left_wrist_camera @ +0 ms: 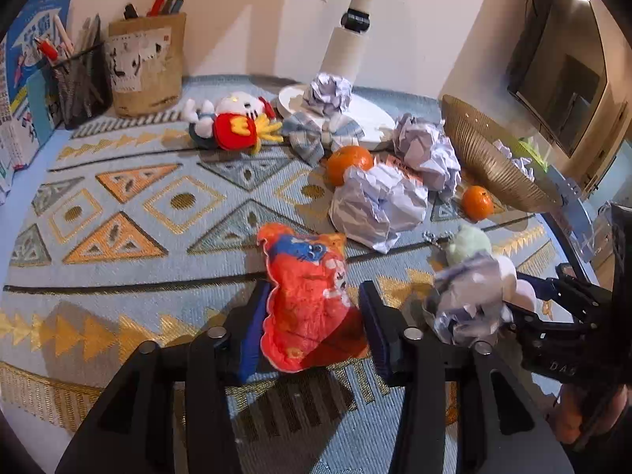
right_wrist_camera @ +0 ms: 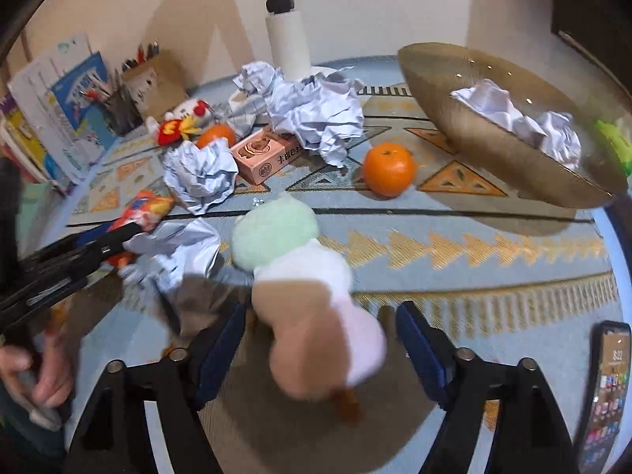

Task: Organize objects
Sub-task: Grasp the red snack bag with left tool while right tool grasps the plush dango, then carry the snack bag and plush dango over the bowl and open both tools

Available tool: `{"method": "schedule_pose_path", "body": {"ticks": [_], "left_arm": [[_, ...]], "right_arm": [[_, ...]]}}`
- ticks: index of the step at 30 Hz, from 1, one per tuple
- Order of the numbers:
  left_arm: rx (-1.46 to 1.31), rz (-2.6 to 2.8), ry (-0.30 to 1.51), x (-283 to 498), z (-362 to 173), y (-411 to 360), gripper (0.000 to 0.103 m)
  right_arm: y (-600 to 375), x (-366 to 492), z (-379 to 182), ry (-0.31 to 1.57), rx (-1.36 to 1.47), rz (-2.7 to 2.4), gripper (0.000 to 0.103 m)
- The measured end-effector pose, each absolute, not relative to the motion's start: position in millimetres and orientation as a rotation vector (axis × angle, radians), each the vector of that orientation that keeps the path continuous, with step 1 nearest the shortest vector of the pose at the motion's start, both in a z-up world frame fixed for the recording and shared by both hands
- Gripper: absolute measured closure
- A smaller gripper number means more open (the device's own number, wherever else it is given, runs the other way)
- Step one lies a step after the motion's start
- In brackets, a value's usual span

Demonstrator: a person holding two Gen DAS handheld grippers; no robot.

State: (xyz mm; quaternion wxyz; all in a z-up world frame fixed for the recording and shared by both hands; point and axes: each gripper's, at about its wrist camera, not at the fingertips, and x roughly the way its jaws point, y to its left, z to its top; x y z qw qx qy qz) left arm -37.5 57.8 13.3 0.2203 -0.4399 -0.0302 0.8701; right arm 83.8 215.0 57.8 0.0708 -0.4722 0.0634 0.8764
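Note:
My left gripper [left_wrist_camera: 314, 296] is open, its jaws standing on either side of an orange-red plush cushion [left_wrist_camera: 310, 296] that lies on the patterned cloth; I cannot tell if the pads touch it. The cushion also shows in the right wrist view [right_wrist_camera: 148, 207]. My right gripper [right_wrist_camera: 322, 316] is open around a pastel plush skewer toy [right_wrist_camera: 304, 276] with green, white and pink balls, blurred. That toy shows in the left wrist view [left_wrist_camera: 474, 245] beside a crumpled paper ball [left_wrist_camera: 466, 300], which also shows in the right wrist view [right_wrist_camera: 177, 245].
Crumpled paper balls [left_wrist_camera: 379, 205], two oranges [right_wrist_camera: 389, 168] [left_wrist_camera: 349, 164], a pink box [right_wrist_camera: 264, 156], a red plush doll [left_wrist_camera: 233, 120] and a plaid bow [left_wrist_camera: 316, 134] lie scattered. A gold bowl [right_wrist_camera: 454, 118] holds paper. Pen holders [left_wrist_camera: 146, 67], books, a lamp base, a phone [right_wrist_camera: 606, 391].

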Motion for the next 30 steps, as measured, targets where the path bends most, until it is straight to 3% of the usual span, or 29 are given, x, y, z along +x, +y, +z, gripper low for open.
{"method": "schedule_pose_path", "body": {"ticks": [3, 5, 6, 7, 10, 14, 19, 21, 25, 30], "left_arm": [[-1.208, 2.392, -0.064, -35.9, 14.2, 62.5, 0.039], [-1.203, 2.434, -0.022, -34.6, 14.3, 66.1, 0.039], [-1.196, 2.454, -0.008, -34.0, 14.8, 67.1, 0.043], [-1.182, 2.461, 0.001, -33.1, 15.5, 68.1, 0.057], [-1.175, 2.476, 0.006, -33.7, 16.0, 67.0, 0.068], [-1.073, 2.499, -0.032, -24.7, 25.3, 60.1, 0.07], [-1.05, 2.506, -0.019, -24.8, 27.6, 59.9, 0.07], [-1.039, 2.509, -0.035, -23.8, 29.3, 57.2, 0.07], [-1.042, 2.522, -0.06, -22.2, 41.7, 58.0, 0.07], [-0.891, 2.484, -0.064, -16.9, 108.0, 86.8, 0.07]], "right_arm": [[206.1, 87.6, 59.1, 0.112, -1.377, 2.639, 0.046], [212.4, 95.2, 60.5, 0.153, -1.357, 2.627, 0.046], [218.6, 101.0, 61.2, 0.191, -1.342, 2.604, 0.046], [228.9, 110.0, 62.4, 0.255, -1.321, 2.57, 0.046], [245.9, 130.2, 63.2, 0.397, -1.308, 2.541, 0.045], [249.2, 141.4, 62.2, 0.474, -1.35, 2.594, 0.037], [238.8, 144.7, 61.0, 0.373, -1.351, 2.605, 0.036], [229.7, 143.4, 61.7, 0.312, -1.351, 2.609, 0.054], [221.5, 146.8, 69.1, 0.325, -1.332, 2.654, 0.056], [251.1, 162.2, 130.1, 0.333, -1.106, 2.721, 0.056]]}}
